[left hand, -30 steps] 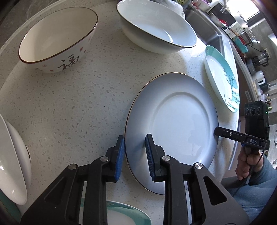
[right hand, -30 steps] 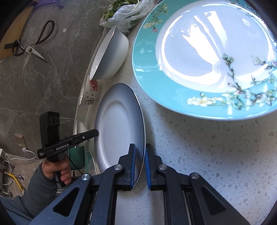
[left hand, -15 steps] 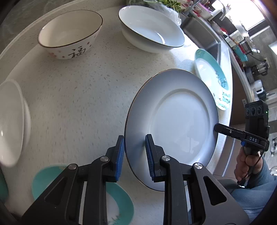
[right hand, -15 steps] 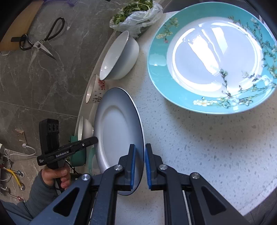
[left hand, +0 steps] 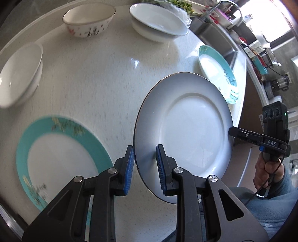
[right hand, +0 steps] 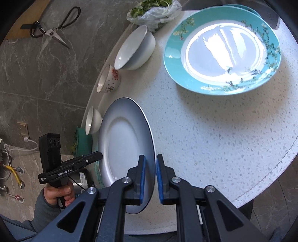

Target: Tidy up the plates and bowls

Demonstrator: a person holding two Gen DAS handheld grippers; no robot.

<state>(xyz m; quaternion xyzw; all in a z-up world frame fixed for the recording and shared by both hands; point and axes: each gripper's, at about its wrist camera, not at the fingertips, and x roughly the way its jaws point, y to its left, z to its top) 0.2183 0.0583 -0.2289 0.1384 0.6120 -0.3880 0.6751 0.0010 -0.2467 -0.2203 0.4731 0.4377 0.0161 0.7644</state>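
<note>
The white plate hangs above the table, both tongs clamped on opposite rims: the left tongs near, the right tongs at its far-right edge. A teal plate lies below left, another far right; three bowls sit apart. By my reading, no stacking is finished.

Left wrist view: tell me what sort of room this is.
Most likely a home kitchen. A steel sink with a faucet is set into the speckled counter, leafy greens sit beside it, and small appliances line the far worktop.
</note>
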